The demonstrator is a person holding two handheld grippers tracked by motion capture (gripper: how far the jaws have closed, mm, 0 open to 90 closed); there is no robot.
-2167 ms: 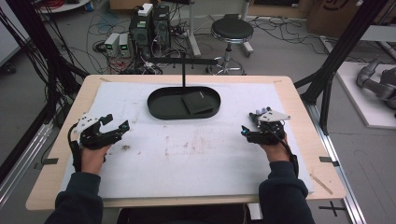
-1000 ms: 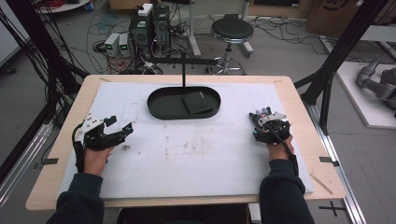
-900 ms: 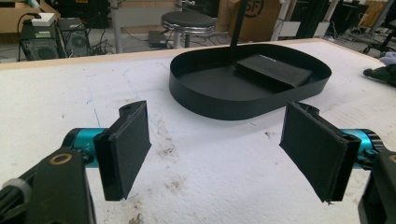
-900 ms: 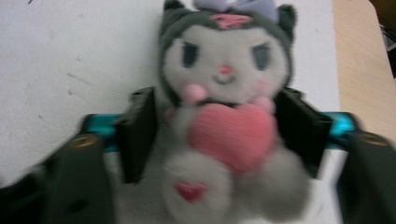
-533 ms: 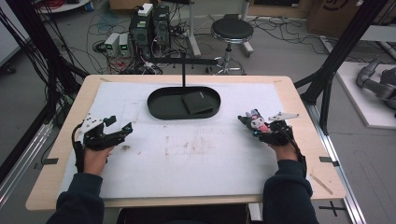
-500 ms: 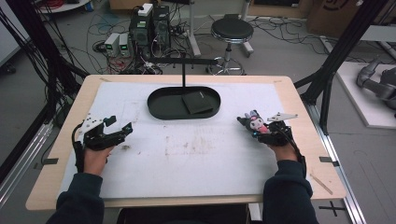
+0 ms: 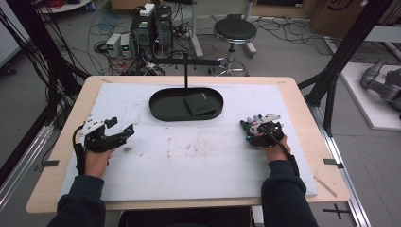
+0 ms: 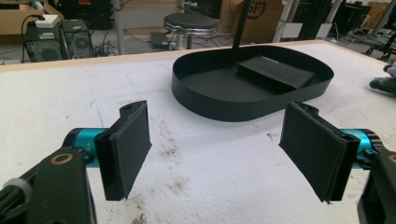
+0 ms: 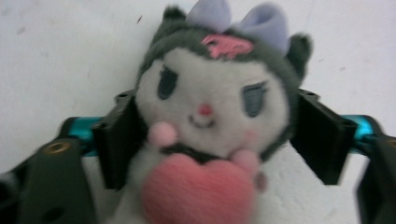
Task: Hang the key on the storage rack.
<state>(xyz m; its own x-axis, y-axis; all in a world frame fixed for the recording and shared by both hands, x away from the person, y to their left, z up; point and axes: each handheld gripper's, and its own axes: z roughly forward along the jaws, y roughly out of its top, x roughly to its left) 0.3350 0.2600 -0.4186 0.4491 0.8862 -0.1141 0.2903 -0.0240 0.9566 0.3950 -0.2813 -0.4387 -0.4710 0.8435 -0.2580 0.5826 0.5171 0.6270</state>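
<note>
While resting spread on the white worktop (image 7: 198, 161) near the black tray (image 8: 219, 100), left gripper (image 8: 219, 156); right gripper (image 9: 212, 135) pinching plush toy (image 9: 215, 107), well apart.

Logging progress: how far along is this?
Done: the right claw is shut on the plush, over the mat. In hand: nothing else; the left claw is open, facing the tray. Left, probably: carrying the plush to the tray, which holds a black box.
</note>
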